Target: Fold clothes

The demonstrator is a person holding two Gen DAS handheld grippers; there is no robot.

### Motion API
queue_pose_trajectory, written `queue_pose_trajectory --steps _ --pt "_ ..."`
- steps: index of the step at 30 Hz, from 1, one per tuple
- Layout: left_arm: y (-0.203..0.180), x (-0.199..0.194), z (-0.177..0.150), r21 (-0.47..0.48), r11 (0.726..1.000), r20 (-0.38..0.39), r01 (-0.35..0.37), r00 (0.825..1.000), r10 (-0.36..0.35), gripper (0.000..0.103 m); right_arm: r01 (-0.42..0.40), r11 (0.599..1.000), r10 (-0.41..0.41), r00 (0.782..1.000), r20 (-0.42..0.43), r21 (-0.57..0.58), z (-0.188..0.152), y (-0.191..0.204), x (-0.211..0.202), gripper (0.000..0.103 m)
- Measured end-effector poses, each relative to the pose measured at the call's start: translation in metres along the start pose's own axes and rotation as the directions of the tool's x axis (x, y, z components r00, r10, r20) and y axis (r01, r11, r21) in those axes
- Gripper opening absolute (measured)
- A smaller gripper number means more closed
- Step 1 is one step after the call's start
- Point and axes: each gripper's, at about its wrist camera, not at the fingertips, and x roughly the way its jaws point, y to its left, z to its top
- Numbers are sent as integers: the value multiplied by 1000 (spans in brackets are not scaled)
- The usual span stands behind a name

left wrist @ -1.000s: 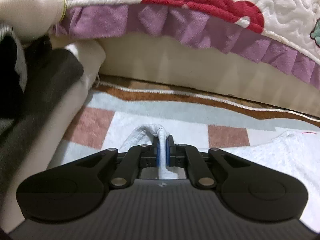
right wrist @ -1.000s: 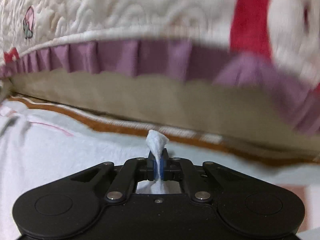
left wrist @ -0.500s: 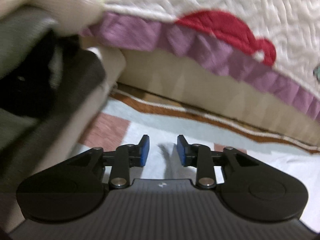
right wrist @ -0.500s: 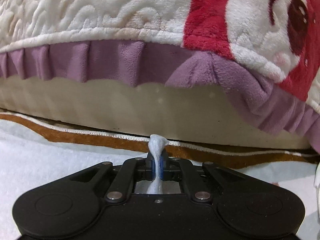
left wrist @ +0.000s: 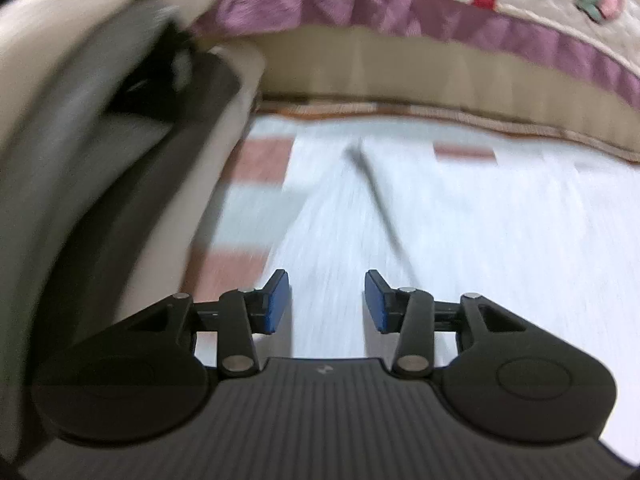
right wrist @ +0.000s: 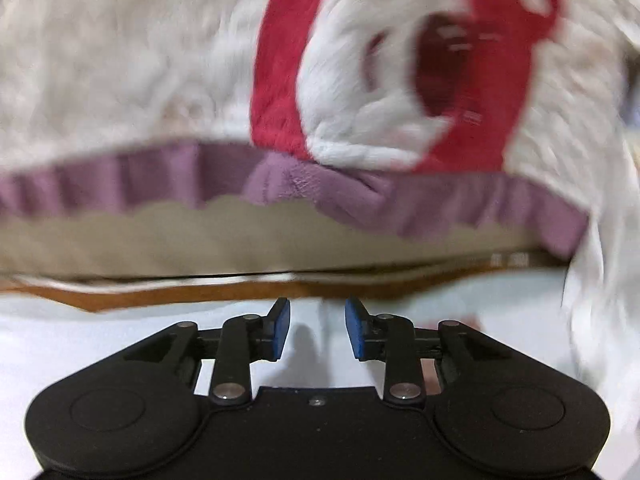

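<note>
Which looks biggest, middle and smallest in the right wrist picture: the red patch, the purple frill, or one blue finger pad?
1. Red plush patch
2. Purple ruffled frill, a close second
3. Blue finger pad

Nearness to the camera skews true sizes.

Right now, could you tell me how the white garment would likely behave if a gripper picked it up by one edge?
Probably floppy: the white garment lies flat on the patterned mat with a soft crease. Likely light, being thin cloth. It would probably drape rather than hold shape.
</note>
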Motion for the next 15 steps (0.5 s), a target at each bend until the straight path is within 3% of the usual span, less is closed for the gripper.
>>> queue_pose_trajectory --steps 4,7,11,15 --pt "9 -55 -48 1 1000 -59 -16 998 16 48 -196 980 196 981 -4 40 -21 26 -67 42" --pt "15 -84 -70 -1 1000 -105 -12 994 12 49 -340 940 340 940 -22 31 -52 45 -127 42" --pt "21 -124 -101 -4 1000 -134 9 991 -10 49 -536 841 527 843 -111 -72 -91 109 -201 42" --pt "26 -163 -146 -50 998 -168 31 985 -39 49 -678 671 627 735 -257 -302 -143 181 -260 42"
